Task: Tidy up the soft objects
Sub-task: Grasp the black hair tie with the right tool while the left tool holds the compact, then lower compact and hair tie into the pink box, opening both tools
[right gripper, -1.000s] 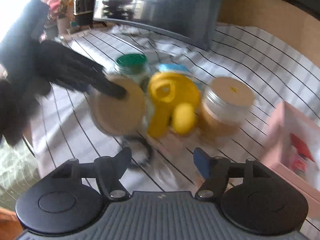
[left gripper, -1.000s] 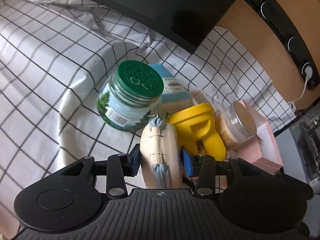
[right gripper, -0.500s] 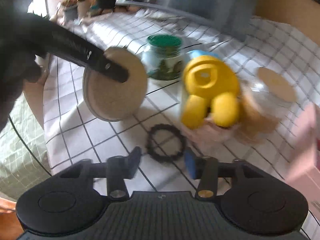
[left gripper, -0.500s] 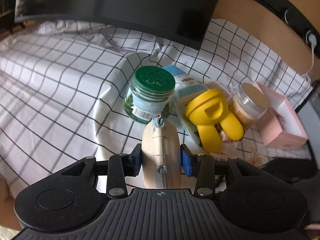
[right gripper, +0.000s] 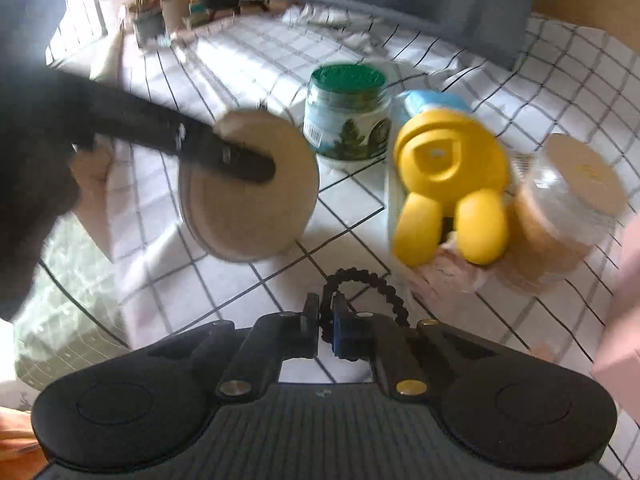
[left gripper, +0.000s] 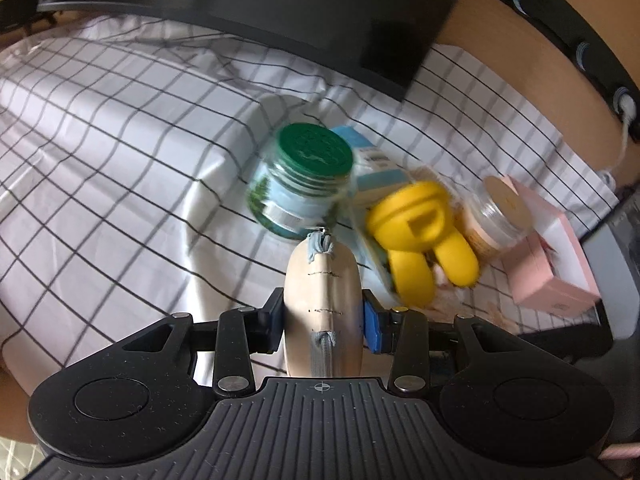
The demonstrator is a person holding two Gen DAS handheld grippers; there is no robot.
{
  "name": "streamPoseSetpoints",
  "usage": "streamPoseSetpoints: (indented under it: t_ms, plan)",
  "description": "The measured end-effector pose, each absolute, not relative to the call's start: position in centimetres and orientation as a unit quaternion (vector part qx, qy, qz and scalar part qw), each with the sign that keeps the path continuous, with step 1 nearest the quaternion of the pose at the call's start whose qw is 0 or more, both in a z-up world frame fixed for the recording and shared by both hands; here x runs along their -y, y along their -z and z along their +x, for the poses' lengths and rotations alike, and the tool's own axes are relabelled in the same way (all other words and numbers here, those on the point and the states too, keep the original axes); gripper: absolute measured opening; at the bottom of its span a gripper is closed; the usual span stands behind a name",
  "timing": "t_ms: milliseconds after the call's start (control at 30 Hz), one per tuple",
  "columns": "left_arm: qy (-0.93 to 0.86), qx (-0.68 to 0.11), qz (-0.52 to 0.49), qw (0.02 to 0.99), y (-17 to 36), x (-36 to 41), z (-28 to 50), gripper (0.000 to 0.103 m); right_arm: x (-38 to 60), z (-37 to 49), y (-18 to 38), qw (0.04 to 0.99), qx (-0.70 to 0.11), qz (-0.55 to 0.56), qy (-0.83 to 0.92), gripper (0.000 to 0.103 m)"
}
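My left gripper [left gripper: 322,320] is shut on a round beige zip pouch [left gripper: 323,304], held edge-on above the checked cloth. In the right wrist view the same beige pouch [right gripper: 256,208] hangs at the left, pinched by the left gripper's finger [right gripper: 224,156]. My right gripper [right gripper: 326,326] is shut on a black scrunchie hair tie [right gripper: 372,284], whose loop sticks out past the fingertips above the cloth.
A green-lidded glass jar [left gripper: 304,184], a blue-white box [left gripper: 376,168], a yellow plastic toy [left gripper: 420,236], a clear jar with a tan lid [left gripper: 500,212] and a pink box [left gripper: 552,268] stand grouped on the checked tablecloth [left gripper: 120,160]. A dark monitor [left gripper: 280,0] stands behind.
My right gripper has closed on the black hair tie, which lay on the cloth before. The left gripper, still holding the pouch, has drifted slightly back from the jars.
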State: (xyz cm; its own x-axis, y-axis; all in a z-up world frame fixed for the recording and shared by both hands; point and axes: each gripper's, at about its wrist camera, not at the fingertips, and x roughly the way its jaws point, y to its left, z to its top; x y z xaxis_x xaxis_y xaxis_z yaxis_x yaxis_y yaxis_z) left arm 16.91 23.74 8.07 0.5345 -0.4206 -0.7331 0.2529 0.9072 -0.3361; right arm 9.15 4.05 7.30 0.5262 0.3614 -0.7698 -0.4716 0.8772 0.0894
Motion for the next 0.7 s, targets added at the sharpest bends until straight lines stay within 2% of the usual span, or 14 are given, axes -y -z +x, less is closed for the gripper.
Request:
streamPoseSetpoints:
  t_ms: [233, 467, 700]
  plan:
    - [0.275, -0.455, -0.073, 0.844, -9.1, -19.6, 14.2, 0.043, 3.3, 4.5, -10.2, 0.891, -0.414, -0.030, -0.181, 0.007]
    - [0.384, -0.477, -0.040, 0.789, -9.4, -11.6, 11.2, 0.043, 10.9, 0.1, -11.7, 0.908, -0.410, -0.013, -0.081, 0.007]
    - [0.467, -0.436, -0.004, 0.769, -12.4, -3.9, 9.2, 0.043, 17.6, -4.1, -14.5, 0.929, -0.369, 0.003, 0.011, 0.007]
